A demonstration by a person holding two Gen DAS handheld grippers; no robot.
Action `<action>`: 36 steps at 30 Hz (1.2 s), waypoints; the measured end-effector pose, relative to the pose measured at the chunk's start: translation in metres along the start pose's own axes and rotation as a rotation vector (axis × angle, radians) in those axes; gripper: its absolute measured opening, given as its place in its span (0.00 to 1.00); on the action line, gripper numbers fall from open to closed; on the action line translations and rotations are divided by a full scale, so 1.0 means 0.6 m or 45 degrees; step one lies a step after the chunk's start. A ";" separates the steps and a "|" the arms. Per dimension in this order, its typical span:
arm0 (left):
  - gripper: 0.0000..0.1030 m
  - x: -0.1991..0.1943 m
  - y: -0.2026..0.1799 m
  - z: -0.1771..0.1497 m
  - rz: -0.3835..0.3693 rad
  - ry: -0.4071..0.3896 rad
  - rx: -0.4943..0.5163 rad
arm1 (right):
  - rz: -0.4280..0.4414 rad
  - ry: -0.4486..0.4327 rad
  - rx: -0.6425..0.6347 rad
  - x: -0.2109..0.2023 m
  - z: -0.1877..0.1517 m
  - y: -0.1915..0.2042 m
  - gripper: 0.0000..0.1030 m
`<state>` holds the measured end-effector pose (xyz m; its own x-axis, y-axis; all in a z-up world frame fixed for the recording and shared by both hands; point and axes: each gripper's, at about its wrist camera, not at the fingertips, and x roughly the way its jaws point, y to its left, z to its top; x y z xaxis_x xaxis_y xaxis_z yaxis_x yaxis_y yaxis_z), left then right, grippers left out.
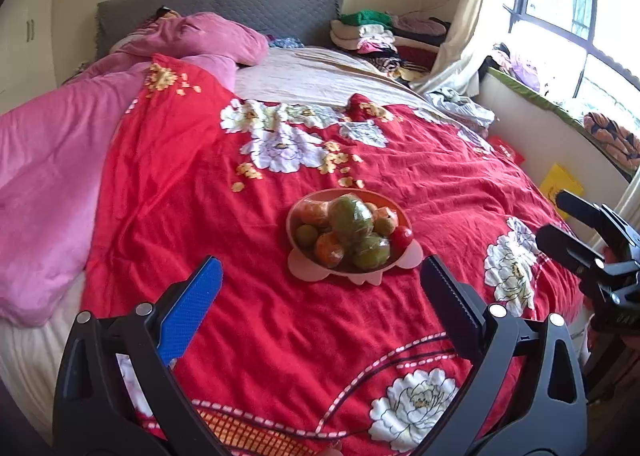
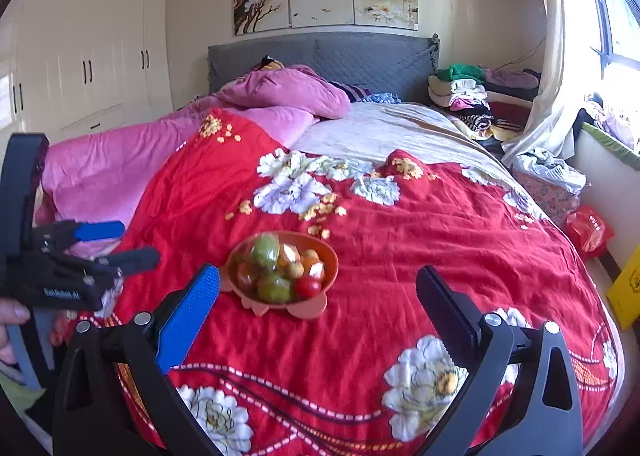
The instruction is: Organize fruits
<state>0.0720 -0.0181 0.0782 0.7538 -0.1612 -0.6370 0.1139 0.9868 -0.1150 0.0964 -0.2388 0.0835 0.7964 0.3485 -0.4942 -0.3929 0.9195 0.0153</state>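
A pink bowl (image 1: 304,268) (image 2: 330,256) stands on the red flowered bedspread (image 1: 260,328) (image 2: 400,256). It is heaped with wrapped fruit: green ones (image 1: 350,216) (image 2: 264,250), orange ones (image 1: 329,250) and a small red one (image 1: 402,237) (image 2: 308,287). My left gripper (image 1: 322,272) is open and empty, hovering short of the bowl. My right gripper (image 2: 318,282) is also open with nothing between its fingers, the bowl just ahead and left of centre. Each gripper shows at the edge of the other's view: the right one (image 1: 568,224), the left one (image 2: 128,242).
A pink quilt (image 1: 48,184) (image 2: 132,160) lies on the bed's left side, a grey headboard (image 2: 360,56) behind. Folded clothes (image 1: 372,32) (image 2: 464,92) pile at the far right corner. A window ledge (image 1: 552,100) and a yellow box (image 2: 626,288) stand to the right. A hand (image 2: 10,320) holds the left gripper.
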 end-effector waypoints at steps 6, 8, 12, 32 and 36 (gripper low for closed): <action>0.90 -0.007 0.003 -0.032 0.025 0.026 -0.003 | 0.005 0.027 0.040 -0.009 -0.032 0.007 0.95; 0.90 -0.007 0.000 -0.045 0.036 0.035 -0.003 | 0.001 0.034 0.049 -0.010 -0.042 0.011 0.95; 0.90 -0.002 -0.004 -0.073 0.049 0.060 -0.002 | 0.005 0.064 0.052 -0.005 -0.065 0.020 0.95; 0.90 0.027 -0.017 -0.124 0.075 0.133 -0.010 | 0.014 0.159 0.073 0.024 -0.131 0.033 0.95; 0.91 0.029 -0.018 -0.125 0.080 0.142 -0.011 | 0.013 0.160 0.075 0.023 -0.132 0.031 0.95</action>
<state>0.0358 -0.0324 0.0112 0.6825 -0.1004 -0.7240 0.0629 0.9949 -0.0787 0.0637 -0.2310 0.0081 0.7273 0.3356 -0.5986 -0.3700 0.9264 0.0699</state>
